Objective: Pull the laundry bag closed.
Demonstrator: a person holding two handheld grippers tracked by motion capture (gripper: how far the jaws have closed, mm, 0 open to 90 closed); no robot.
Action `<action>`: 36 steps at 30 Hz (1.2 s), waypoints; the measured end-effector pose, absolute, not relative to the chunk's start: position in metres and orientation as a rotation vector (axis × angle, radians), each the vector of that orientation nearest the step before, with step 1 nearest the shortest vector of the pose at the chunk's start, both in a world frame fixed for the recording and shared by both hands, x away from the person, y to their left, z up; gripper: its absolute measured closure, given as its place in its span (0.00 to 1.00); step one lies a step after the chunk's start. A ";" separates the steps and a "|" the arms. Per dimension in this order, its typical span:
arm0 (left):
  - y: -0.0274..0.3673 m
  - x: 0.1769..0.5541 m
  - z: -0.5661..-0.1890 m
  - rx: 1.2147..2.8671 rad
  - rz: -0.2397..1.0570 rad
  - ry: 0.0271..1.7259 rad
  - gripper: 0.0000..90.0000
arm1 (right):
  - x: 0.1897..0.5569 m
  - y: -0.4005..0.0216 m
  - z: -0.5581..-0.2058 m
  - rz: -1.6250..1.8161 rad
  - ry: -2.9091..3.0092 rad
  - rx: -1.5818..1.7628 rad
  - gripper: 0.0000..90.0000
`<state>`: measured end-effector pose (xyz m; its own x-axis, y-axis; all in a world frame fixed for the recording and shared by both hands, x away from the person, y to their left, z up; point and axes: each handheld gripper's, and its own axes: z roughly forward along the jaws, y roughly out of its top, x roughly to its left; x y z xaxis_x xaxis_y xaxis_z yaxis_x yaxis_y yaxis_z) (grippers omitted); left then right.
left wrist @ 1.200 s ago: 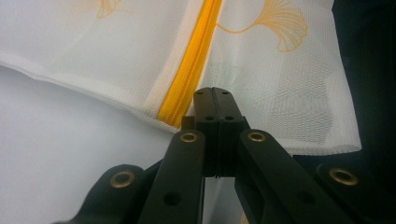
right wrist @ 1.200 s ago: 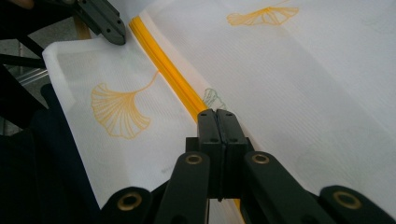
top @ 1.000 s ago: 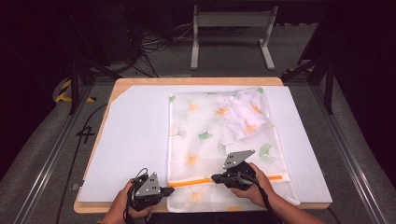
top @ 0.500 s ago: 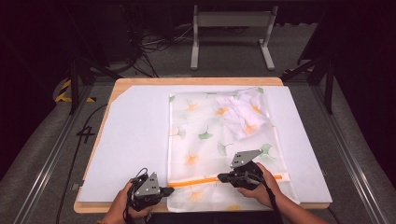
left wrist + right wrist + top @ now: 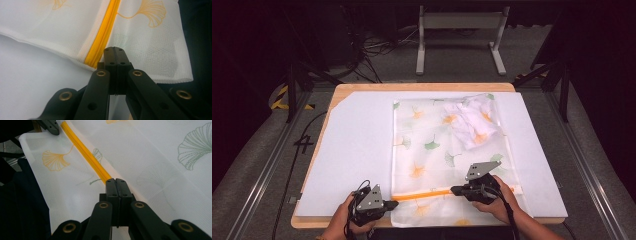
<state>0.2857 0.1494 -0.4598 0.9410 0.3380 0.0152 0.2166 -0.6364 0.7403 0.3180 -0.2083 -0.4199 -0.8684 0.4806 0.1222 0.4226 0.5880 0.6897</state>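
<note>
The mesh laundry bag (image 5: 447,150) lies flat on the bench's (image 5: 412,87) right half. Both grippers are closed: left gripper (image 5: 391,203) pinching the orange zipper's (image 5: 424,194) end, right gripper (image 5: 454,190) apparently on its slider. A hard pull could bunch the mesh or slip off.

Bright, evenly lit table; dark surroundings; high view perhaps slightly soft.

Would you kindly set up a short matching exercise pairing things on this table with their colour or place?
Things:
1. zipper
2. crumpled cloth
3. left gripper
4. right gripper

Descriptions:
A. white, bunched in the mesh bag's far right corner
B. shut at the zipper's left end
C. orange strip near the bag's near edge
D. shut partway along the zipper

Pairs: 1-C, 2-A, 3-B, 4-D
</note>
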 end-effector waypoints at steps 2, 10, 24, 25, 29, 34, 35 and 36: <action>0.149 0.286 -0.460 2.284 0.194 0.389 1.00 | 0.317 -0.210 -0.420 1.149 2.730 0.773 1.00; 0.149 0.286 -0.460 2.282 0.194 0.391 1.00 | 0.316 -0.218 -0.418 1.165 2.716 0.786 1.00; 0.149 0.285 -0.459 2.286 0.197 0.391 1.00 | 0.313 -0.224 -0.418 1.155 2.717 0.789 1.00; 0.149 0.285 -0.459 2.288 0.199 0.389 1.00 | 0.313 -0.225 -0.418 1.158 2.715 0.790 1.00; 0.149 0.285 -0.459 2.287 0.199 0.391 1.00 | 0.313 -0.230 -0.418 1.168 2.715 0.814 1.00; 0.149 0.285 -0.459 2.287 0.200 0.391 1.00 | 0.312 -0.234 -0.416 1.175 2.710 0.824 1.00; 0.149 0.285 -0.459 2.288 0.199 0.390 1.00 | 0.312 -0.234 -0.416 1.172 2.709 0.825 1.00; 0.149 0.285 -0.459 2.288 0.200 0.390 1.00 | 0.312 -0.236 -0.416 1.175 2.706 0.830 1.00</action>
<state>0.2850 0.1491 -0.4593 0.9402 0.3399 0.0204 0.2155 -0.6404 0.7372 0.3119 -0.2356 -0.4163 -0.8507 0.5068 0.1396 0.4481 0.5602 0.6967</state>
